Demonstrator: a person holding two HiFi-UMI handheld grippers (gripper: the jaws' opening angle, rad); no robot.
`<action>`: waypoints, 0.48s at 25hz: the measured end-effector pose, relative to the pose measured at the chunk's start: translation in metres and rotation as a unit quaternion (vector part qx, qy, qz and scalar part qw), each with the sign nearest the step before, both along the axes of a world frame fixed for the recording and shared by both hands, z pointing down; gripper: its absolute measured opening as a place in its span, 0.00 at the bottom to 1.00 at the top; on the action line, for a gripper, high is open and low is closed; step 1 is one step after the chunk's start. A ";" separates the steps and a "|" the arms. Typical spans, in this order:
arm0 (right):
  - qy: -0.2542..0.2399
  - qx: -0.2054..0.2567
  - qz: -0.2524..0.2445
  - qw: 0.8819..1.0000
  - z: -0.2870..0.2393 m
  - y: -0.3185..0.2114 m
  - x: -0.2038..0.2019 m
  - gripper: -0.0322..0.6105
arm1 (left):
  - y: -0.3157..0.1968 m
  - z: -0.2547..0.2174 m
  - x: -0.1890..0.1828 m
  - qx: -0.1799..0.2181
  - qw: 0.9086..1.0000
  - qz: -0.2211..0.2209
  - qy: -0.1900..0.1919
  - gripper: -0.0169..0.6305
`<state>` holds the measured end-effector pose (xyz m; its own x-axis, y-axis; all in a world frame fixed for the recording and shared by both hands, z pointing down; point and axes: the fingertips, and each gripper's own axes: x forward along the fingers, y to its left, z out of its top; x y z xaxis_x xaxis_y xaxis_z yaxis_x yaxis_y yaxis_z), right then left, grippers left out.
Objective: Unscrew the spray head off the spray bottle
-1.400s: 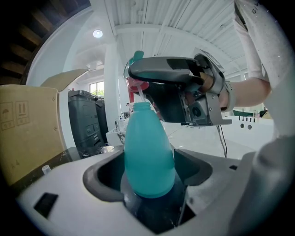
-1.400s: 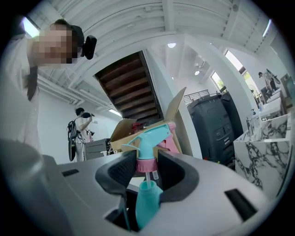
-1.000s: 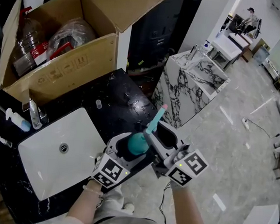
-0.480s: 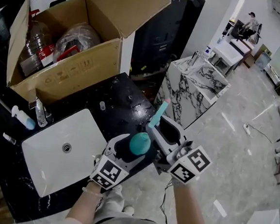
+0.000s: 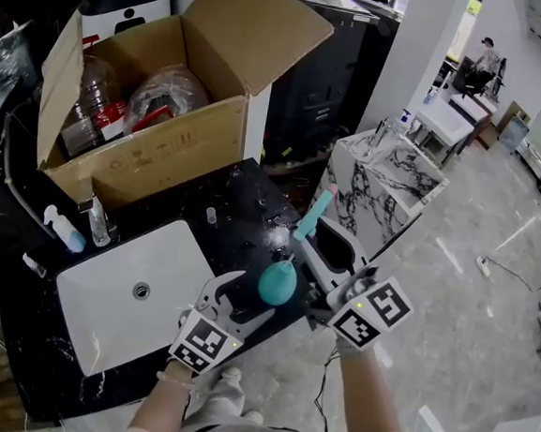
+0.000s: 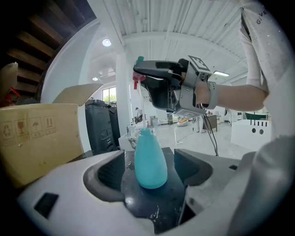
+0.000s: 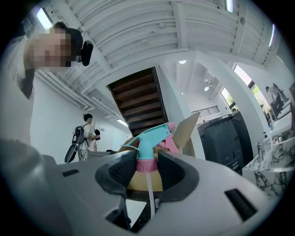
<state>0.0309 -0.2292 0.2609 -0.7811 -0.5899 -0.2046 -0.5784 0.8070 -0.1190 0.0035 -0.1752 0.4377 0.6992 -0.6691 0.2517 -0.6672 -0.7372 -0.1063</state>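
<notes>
A teal spray bottle [image 5: 277,281] without its head stands at the front corner of the black counter [image 5: 239,203]. My left gripper [image 5: 260,297] is open around the bottle [image 6: 150,161], with a gap showing at each pad. The teal spray head [image 7: 150,137] has a pink collar and trigger, and my right gripper [image 7: 147,167] is shut on that collar. It is off the bottle and held above it [image 6: 139,73], its thin dip tube [image 6: 138,110] hanging down toward the neck. From above, the head [image 5: 310,219] juts out of the right gripper [image 5: 313,250].
An open cardboard box [image 5: 152,167] with plastic bottles stands at the back of the counter. A white sink [image 5: 102,313] lies left of my grippers, with small bottles [image 5: 67,230] by its far corner. A marble block [image 5: 386,188] stands to the right. A person [image 7: 87,131] stands far off.
My right gripper has risen with the spray head, away from the bottle's neck. The left gripper has shifted slightly around the bottle. The head view has swung, so the box sits lower and further right.
</notes>
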 end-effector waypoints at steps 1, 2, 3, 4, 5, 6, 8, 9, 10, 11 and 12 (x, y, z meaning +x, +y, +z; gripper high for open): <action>0.000 0.004 0.000 1.000 -0.003 0.001 0.000 0.28 | 0.003 -0.002 -0.002 0.002 1.000 -0.004 0.002 0.55; 0.000 0.008 0.002 1.000 -0.005 0.003 0.001 0.28 | 0.005 -0.005 -0.004 0.006 1.000 -0.010 0.004 0.54; 0.000 0.011 0.003 1.000 -0.008 0.004 0.002 0.28 | 0.007 -0.008 -0.006 0.013 1.000 -0.018 0.005 0.49; 0.000 0.015 0.004 1.000 -0.011 0.005 0.003 0.28 | 0.008 -0.011 -0.009 0.020 0.999 -0.029 0.006 0.43; 0.001 0.020 0.004 1.000 -0.014 0.006 0.004 0.28 | 0.009 -0.013 -0.013 0.027 0.999 -0.040 0.005 0.38; 0.003 0.024 0.005 1.000 -0.017 0.007 0.005 0.28 | 0.010 -0.016 -0.016 0.033 0.998 -0.050 0.004 0.32; 0.004 0.031 0.005 0.999 -0.022 0.011 0.007 0.28 | 0.012 -0.020 -0.023 0.043 0.996 -0.072 -0.003 0.19; 0.004 0.035 0.005 0.999 -0.025 0.013 0.008 0.28 | 0.013 -0.022 -0.027 0.048 0.995 -0.084 -0.007 0.12; 0.003 0.038 0.005 0.999 -0.028 0.015 0.009 0.28 | 0.014 -0.024 -0.030 0.051 0.994 -0.096 -0.009 0.07; 0.003 0.041 0.006 0.999 -0.030 0.018 0.011 0.28 | 0.015 -0.026 -0.034 0.053 0.993 -0.107 -0.008 0.04; 0.003 0.044 0.006 0.999 -0.032 0.020 0.012 0.28 | 0.017 -0.028 -0.037 0.053 0.992 -0.116 -0.002 0.03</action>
